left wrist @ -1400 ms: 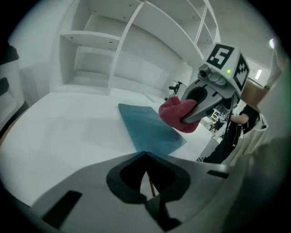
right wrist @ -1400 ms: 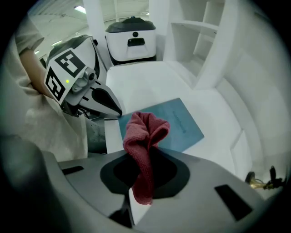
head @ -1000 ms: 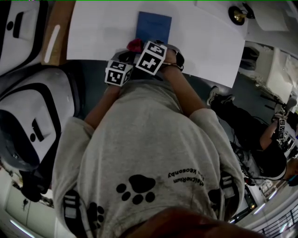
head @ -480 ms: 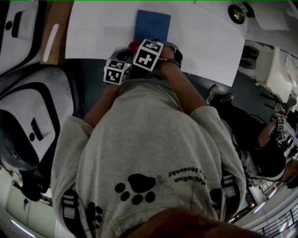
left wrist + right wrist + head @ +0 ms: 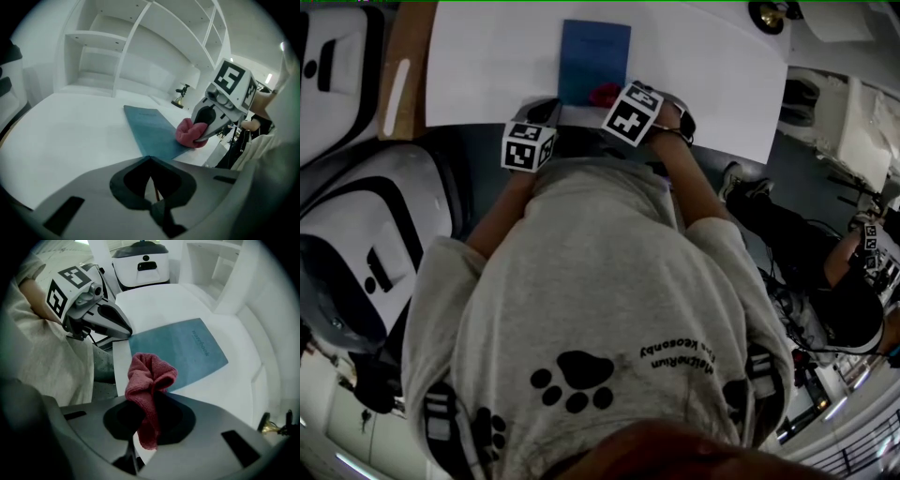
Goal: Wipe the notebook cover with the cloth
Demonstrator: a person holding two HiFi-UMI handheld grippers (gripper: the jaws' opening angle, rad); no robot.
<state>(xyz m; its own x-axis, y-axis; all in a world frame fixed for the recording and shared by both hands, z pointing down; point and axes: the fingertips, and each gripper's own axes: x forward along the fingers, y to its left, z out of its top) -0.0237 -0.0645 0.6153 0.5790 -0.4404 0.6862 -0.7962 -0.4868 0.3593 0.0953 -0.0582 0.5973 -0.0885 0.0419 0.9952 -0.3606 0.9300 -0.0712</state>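
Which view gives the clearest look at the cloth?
The right gripper view: the cloth fills the centre, bunched upright, clamped in the right hand-held gripper. The left gripper view shows it smaller, side-on; the head view, only a red speck.

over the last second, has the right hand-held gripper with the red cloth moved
Yes. The right hand-held gripper carried the red cloth rightward, from the blue notebook's near-left corner to its near-right part.
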